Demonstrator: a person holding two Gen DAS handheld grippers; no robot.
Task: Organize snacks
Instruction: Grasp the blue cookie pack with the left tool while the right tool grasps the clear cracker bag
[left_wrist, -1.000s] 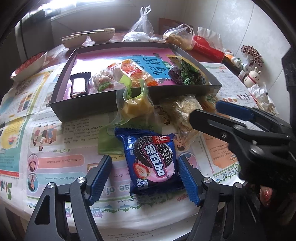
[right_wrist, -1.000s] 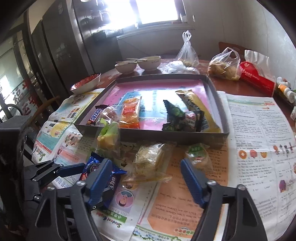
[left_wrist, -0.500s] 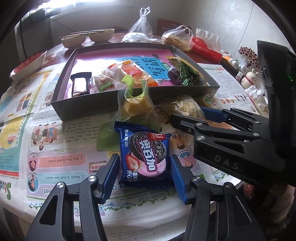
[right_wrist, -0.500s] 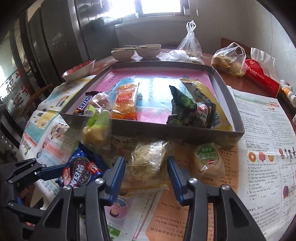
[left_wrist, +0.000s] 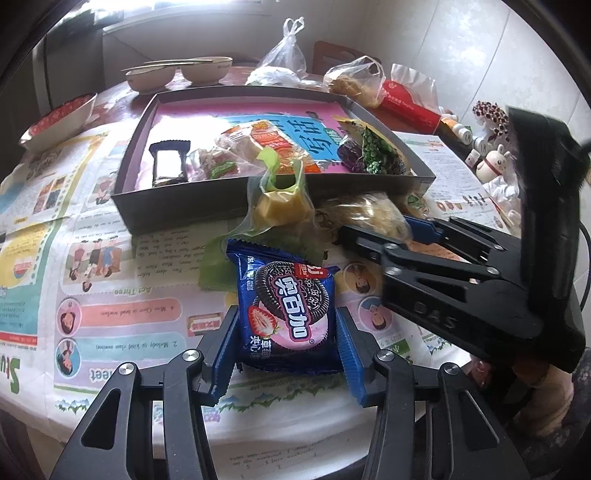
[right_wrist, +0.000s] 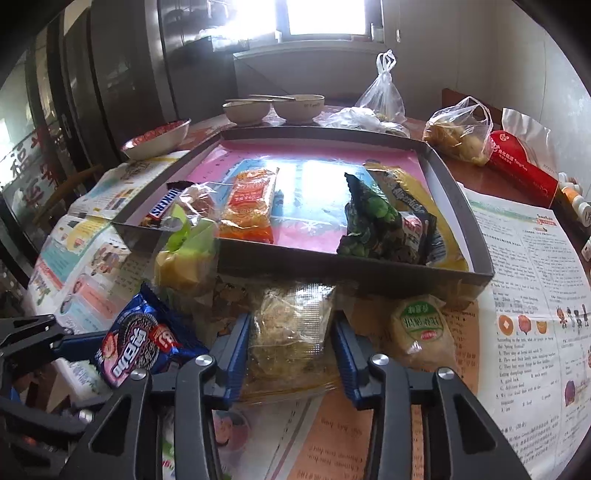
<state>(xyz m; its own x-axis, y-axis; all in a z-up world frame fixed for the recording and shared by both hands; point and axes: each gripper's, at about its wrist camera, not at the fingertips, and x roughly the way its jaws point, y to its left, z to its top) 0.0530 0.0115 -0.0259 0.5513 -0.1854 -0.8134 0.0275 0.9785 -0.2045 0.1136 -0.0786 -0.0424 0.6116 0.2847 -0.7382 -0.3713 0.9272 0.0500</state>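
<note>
Oreo pack (left_wrist: 288, 310) lies on the table (left_wrist: 110, 258), squeezed in the left claw (left_wrist: 284, 350). Right claw (right_wrist: 291, 350) hugs the clear cake bag (right_wrist: 291, 328). Slippery wrappers could slide out.

Blue cookie pack (left_wrist: 286, 310) between my left jaws: Chinese brand "奥利奥", strawberry pic. My right tool's (left_wrist: 461, 291) side reads "DAS". Candy bar (right_wrist: 162, 206) in tray: "SNICKERS". Newspaper (left_wrist: 122, 312) on bench: "Act Three", upside down to me.
</note>
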